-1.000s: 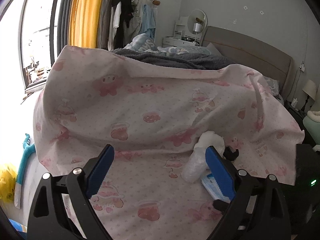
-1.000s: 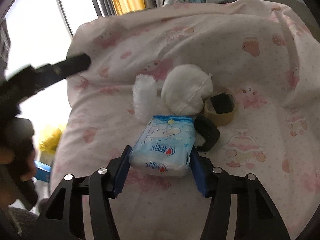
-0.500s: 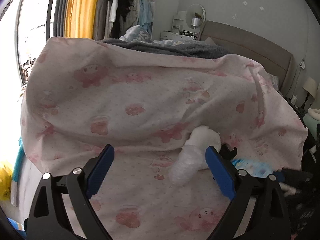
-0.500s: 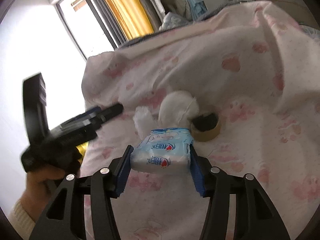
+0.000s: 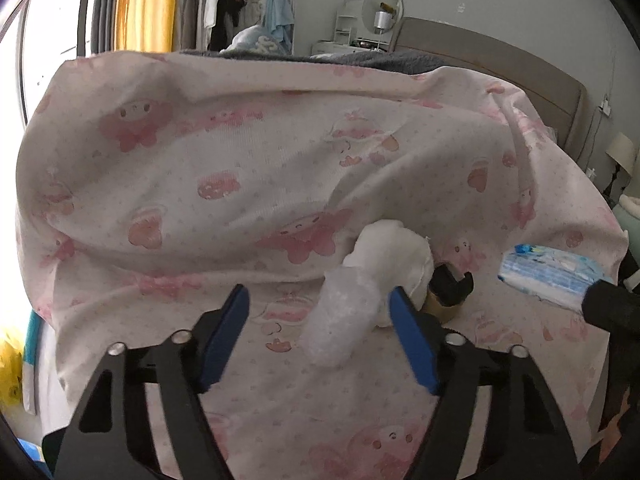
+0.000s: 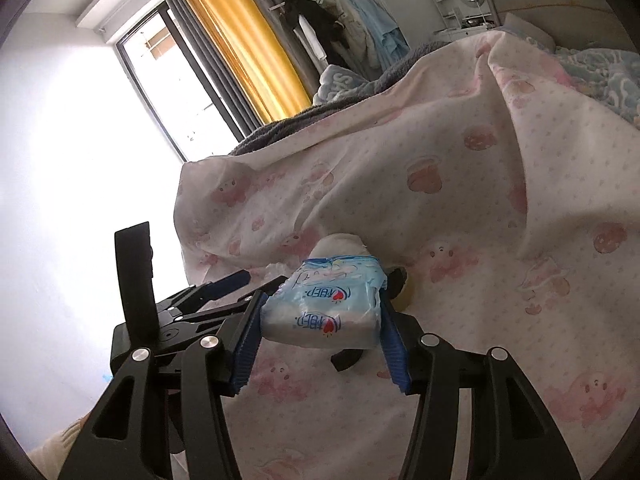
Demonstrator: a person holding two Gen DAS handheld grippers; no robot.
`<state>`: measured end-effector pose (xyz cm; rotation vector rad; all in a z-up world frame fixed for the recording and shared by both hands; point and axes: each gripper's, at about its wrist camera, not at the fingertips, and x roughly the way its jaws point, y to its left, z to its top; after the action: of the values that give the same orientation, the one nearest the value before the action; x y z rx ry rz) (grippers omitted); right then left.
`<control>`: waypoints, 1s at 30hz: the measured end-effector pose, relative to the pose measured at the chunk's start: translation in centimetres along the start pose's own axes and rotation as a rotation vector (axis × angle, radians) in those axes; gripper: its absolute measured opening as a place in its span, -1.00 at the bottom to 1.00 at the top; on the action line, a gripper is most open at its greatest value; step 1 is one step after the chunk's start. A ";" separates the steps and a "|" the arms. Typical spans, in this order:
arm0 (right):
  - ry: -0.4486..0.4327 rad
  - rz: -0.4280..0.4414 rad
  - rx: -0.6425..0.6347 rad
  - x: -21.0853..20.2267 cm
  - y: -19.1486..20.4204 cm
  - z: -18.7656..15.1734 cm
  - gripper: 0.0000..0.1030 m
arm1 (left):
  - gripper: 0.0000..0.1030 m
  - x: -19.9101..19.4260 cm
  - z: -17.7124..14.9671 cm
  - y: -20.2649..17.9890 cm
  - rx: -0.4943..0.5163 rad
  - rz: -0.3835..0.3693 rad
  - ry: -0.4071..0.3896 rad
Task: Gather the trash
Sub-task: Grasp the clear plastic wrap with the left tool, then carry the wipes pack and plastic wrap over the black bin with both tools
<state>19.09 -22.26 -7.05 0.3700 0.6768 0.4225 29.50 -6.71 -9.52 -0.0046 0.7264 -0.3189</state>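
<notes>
Left wrist view: the left gripper has its blue-padded fingers spread wide apart, holding nothing, low over a bed covered by a pink cartoon-print duvet. Between the fingers, toward the right one, lies a crumpled clear plastic wrapper. Touching it at its 1 o'clock is a wadded white tissue ball. Just beside the ball at 4 o'clock sits a brown tape roll with a black clip-like piece on top. At 3 o'clock of the frame, a blue-and-white tissue pack hangs off the duvet, with a dark finger of the other tool over its lower right end. At 12 o'clock a grey blanket lies beyond the duvet, with hanging clothes and a yellow curtain behind.

Right wrist view: the right gripper has its fingers clamped on the tissue pack, one pad against each side, and the pack is lifted clear of the duvet. Directly behind the pack at 12 o'clock the tissue ball peeks out; a sliver of the tape roll shows at the pack's 3 o'clock. A black object lies on the duvet just under the pack. The left gripper reaches in from 9 o'clock, its fingers parted. The yellow curtain and a bright window fill 11 o'clock.
</notes>
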 end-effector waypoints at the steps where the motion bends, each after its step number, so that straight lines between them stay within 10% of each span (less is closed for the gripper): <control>1: 0.002 0.001 0.003 0.0 -0.2 0.0 0.06 | 0.27 0.2 0.0 0.0 -0.004 0.000 0.004; 10: 0.015 -0.011 0.005 -0.3 -0.8 0.0 0.06 | -0.37 1.1 -0.4 0.5 -0.035 -0.025 0.057; 30: 0.061 -0.009 -0.082 0.5 4.4 -0.6 0.06 | -0.41 -5.9 -2.6 4.4 -0.095 0.054 -0.008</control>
<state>17.95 -18.16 -5.69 0.2776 0.7180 0.4535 24.88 -0.51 -8.11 -0.0766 0.7322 -0.2325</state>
